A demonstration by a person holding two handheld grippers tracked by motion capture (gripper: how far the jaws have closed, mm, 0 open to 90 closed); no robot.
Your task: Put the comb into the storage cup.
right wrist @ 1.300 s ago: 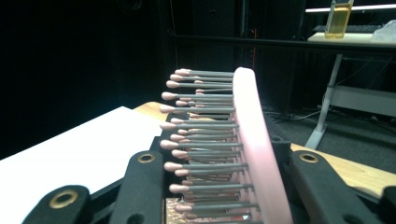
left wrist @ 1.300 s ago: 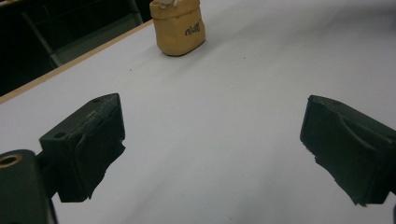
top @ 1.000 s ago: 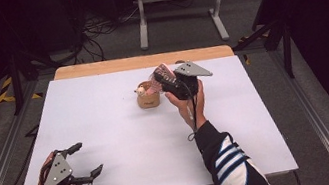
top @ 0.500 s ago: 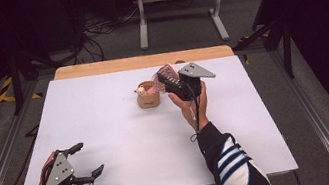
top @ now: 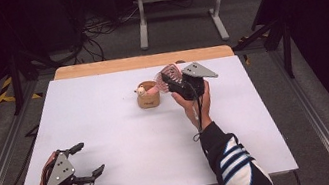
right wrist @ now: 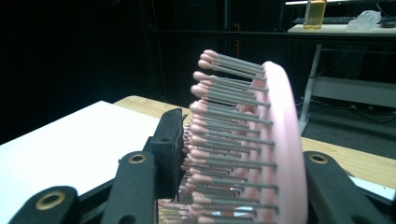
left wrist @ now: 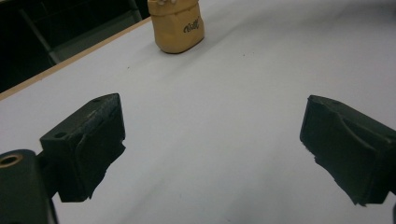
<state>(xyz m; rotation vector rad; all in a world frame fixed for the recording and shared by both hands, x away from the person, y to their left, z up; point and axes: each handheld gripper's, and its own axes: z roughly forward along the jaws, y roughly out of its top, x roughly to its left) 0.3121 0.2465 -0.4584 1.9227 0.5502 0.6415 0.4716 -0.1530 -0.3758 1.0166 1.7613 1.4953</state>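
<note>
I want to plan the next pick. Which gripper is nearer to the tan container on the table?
Right. The right gripper, holding a pink hairbrush, hovers just beside the tan container. The left gripper sits far away, open, near the table's front left corner.

A white table (top: 123, 130) with a bare wooden strip (top: 142, 61) along its far edge carries the things. One thing stands directly on it: a small tan cup (top: 148, 96), upright, just to the left of the right gripper (top: 176, 81) and touching neither jaw. From the left gripper (top: 85, 161) the cup is well apart, far ahead and toward the right.
</note>
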